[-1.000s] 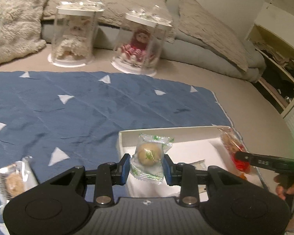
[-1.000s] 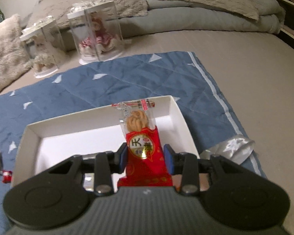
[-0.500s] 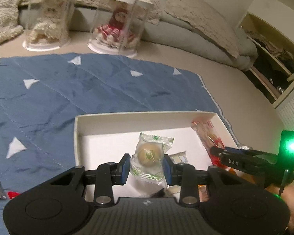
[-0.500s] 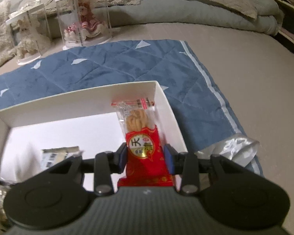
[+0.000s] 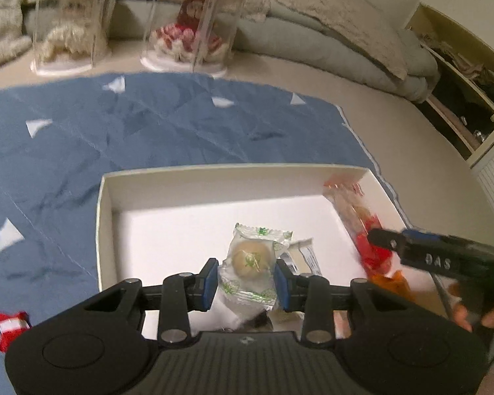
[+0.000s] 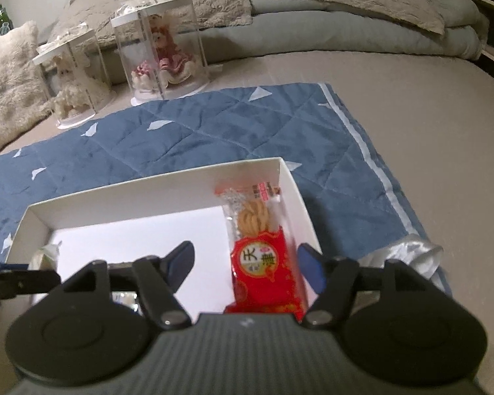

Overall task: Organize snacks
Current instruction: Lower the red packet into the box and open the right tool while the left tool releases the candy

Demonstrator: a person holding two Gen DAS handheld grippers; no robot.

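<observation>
A round pastry in a clear, green-printed wrapper sits between the blue pads of my left gripper, low over the white box. The pads still touch the wrapper while the jaws are opening. My right gripper is opening wide. The red cookie packet lies loose between its fingers, leaning against the box's right wall. The left wrist view shows that packet beside the right gripper's finger.
A small pale packet lies in the box. The box rests on a blue quilt. A red snack lies at the quilt's left, a silver wrapper at its right edge. Two clear doll cases and pillows stand behind.
The right jaws have spread and let go of the red packet, which now rests in the box. The left gripper has come down over the box with the pastry.
</observation>
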